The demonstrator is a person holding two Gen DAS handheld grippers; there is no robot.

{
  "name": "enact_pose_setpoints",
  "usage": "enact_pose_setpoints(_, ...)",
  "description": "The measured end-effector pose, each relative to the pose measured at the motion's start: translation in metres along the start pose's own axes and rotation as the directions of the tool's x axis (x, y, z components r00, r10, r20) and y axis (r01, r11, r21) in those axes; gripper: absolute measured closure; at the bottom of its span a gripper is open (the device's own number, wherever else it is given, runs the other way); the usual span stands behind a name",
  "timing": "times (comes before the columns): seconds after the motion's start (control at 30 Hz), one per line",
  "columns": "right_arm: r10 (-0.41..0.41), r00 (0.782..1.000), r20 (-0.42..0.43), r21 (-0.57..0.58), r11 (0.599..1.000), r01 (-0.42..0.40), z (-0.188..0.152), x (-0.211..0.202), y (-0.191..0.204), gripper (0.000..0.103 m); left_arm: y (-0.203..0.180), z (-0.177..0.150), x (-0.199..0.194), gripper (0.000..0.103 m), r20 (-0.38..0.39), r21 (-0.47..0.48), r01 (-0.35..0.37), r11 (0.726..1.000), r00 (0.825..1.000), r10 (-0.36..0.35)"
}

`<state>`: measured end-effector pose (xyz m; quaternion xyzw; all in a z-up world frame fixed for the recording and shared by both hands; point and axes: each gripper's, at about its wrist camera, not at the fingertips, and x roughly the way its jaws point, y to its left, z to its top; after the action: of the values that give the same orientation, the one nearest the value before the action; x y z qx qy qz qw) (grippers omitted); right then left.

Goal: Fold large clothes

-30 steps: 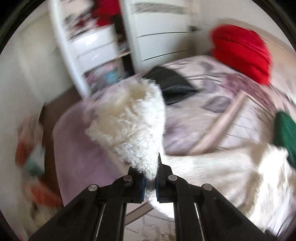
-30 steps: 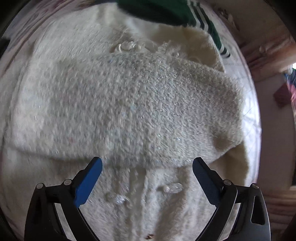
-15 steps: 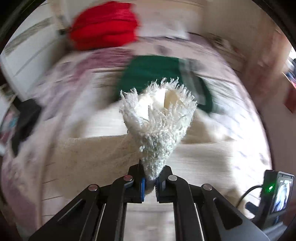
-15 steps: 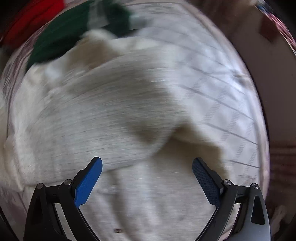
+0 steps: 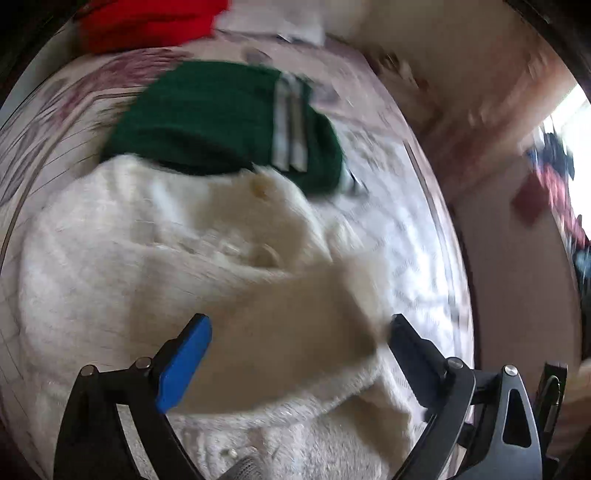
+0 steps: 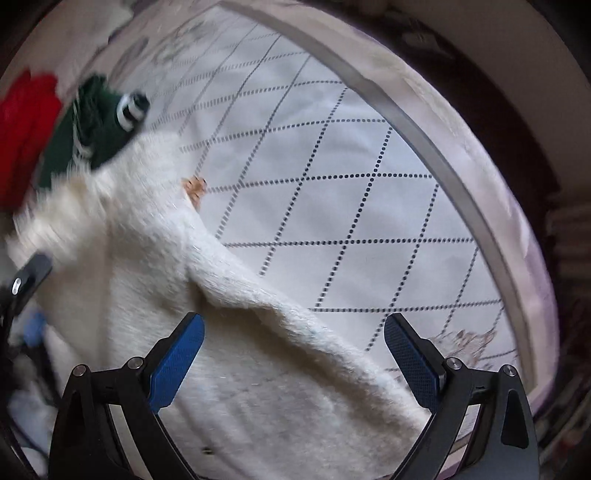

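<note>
Left gripper (image 5: 299, 343): jaws have just been opening and now stand wide apart; the sleeve of the white fuzzy cardigan (image 5: 155, 266) lies under the gap, no pad pressing on it. Released.

Right gripper (image 6: 293, 347): jaws spread wide, nothing pinched; fabric lies below the gap only.

Cardigan lies flat on the quilted bedspread (image 6: 332, 206), which is white with a dotted diamond grid. In the left wrist view the garment fills the lower and middle picture; its neck end, with a pale button (image 5: 258, 188), points up the picture toward a green garment (image 5: 221, 118) and touches or slightly overlaps that garment's near edge. Long axis of the body therefore runs from the gripper toward the green garment. One folded sleeve (image 5: 295, 314) lies across the body, its long axis running slantwise from upper left to lower right, ending near the right finger.

In the right wrist view the cardigan's side edge (image 6: 280, 310) runs diagonally from upper left to lower right over the bedspread.

Red fabric (image 5: 147, 22) lies beyond the green garment, at the far end of the bed. Both views are motion-blurred.
</note>
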<state>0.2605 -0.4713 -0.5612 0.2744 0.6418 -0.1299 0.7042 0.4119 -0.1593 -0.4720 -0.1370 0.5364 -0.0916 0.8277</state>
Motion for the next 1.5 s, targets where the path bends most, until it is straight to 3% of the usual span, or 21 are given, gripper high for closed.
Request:
enact_pose_setpoints(0.1,0.106,0.994,0.034,0.060,0.992,-0.108,0.002,-0.012,0.005,0.004,0.042,-0.001,-0.014,0.006,0.069,-0.100,-0.049,0.994,0.996,0.056)
enact_pose_setpoints(0.2,0.219,0.974,0.052,0.057,0.973,-0.222,0.006,-0.010,0.030,0.004,0.081,-0.007,-0.025,0.006,0.076,-0.138,-0.163,0.977,0.982,0.174)
enact_pose_setpoints(0.3,0.264,0.964,0.022,0.006,0.964,-0.264,0.014,0.008,0.063,0.004,0.122,-0.014,-0.036,0.006,0.060,-0.186,-0.286,0.940,0.952,0.302)
enact_pose_setpoints(0.4,0.253,0.967,-0.026,-0.089,0.963,-0.254,0.019,0.032,0.102,0.007,0.161,-0.022,-0.034,0.006,0.005,-0.233,-0.383,0.894,0.919,0.395)
enact_pose_setpoints(0.47,0.200,0.979,-0.037,-0.174,0.964,-0.204,0.016,0.050,0.123,0.058,0.181,-0.024,-0.033,0.006,-0.019,-0.246,-0.430,0.869,0.898,0.439)
enact_pose_setpoints(0.5,0.125,0.991,-0.046,-0.211,0.968,-0.132,0.016,0.056,0.137,0.089,0.190,-0.021,-0.034,0.006,-0.017,-0.255,-0.450,0.856,0.887,0.461)
enact_pose_setpoints(0.57,0.112,0.993,0.030,-0.234,0.967,-0.102,0.014,0.047,0.144,0.089,0.201,-0.017,-0.036,0.006,-0.006,-0.263,-0.460,0.848,0.880,0.475)
enact_pose_setpoints(0.6,0.106,0.989,0.104,-0.273,0.959,-0.075,0.012,0.031,0.153,0.096,0.205,-0.014,-0.035,0.006,-0.006,-0.268,-0.465,0.844,0.876,0.481)
enact_pose_setpoints(0.73,0.103,0.959,0.263,-0.351,0.936,-0.004,0.013,0.004,0.178,0.096,0.234,-0.008,-0.015,0.006,-0.074,-0.306,-0.473,0.826,0.877,0.474)
enact_pose_setpoints(0.8,0.050,0.971,0.236,-0.343,0.939,0.035,0.024,0.026,0.182,0.096,0.252,-0.009,0.007,0.006,-0.149,-0.311,-0.495,0.811,0.868,0.473)
enact_pose_setpoints(0.9,-0.045,0.990,0.132,-0.310,0.947,0.085,0.036,0.071,0.172,0.096,0.269,-0.013,0.032,0.004,-0.214,-0.339,-0.468,0.816,0.883,0.417)
enact_pose_setpoints(0.97,-0.052,0.996,0.068,-0.279,0.958,0.069,0.041,0.077,0.163,0.091,0.268,-0.014,0.028,0.004,-0.207,-0.353,-0.454,0.818,0.891,0.405)
enact_pose_setpoints(1.1,-0.020,1.000,-0.002,-0.191,0.981,0.020,0.034,0.046,0.143,0.050,0.234,-0.027,-0.006,0.004,-0.160,-0.265,-0.469,0.843,0.883,0.441)
enact_pose_setpoints(1.13,-0.006,1.000,0.000,-0.178,0.984,0.006,0.028,0.036,0.138,0.047,0.222,-0.035,-0.016,0.004,-0.147,-0.230,-0.471,0.852,0.882,0.448)
enact_pose_setpoints(1.2,0.024,1.000,-0.016,-0.181,0.983,-0.027,0.001,0.017,0.128,0.047,0.196,-0.059,-0.030,0.004,-0.136,-0.135,-0.483,0.865,0.874,0.466)
enact_pose_setpoints(1.3,0.063,0.985,-0.160,-0.234,0.967,-0.100,-0.062,0.021,0.125,0.047,0.167,-0.104,-0.029,0.004,-0.185,-0.001,-0.472,0.881,0.866,0.464)
enact_pose_setpoints(1.37,0.044,0.954,-0.296,-0.282,0.950,-0.132,-0.110,0.050,0.129,0.047,0.158,-0.135,-0.012,0.004,-0.254,0.070,-0.453,0.889,0.853,0.455)
enact_pose_setpoints(1.47,-0.016,0.912,-0.410,-0.330,0.935,-0.132,-0.159,0.094,0.132,0.047,0.154,-0.171,0.011,0.004,-0.323,0.144,-0.441,0.886,0.825,0.464)
enact_pose_setpoints(1.5,-0.025,0.908,-0.418,-0.348,0.928,-0.135,-0.175,0.109,0.135,0.047,0.155,-0.176,0.013,0.004,-0.317,0.143,-0.432,0.890,0.832,0.455)
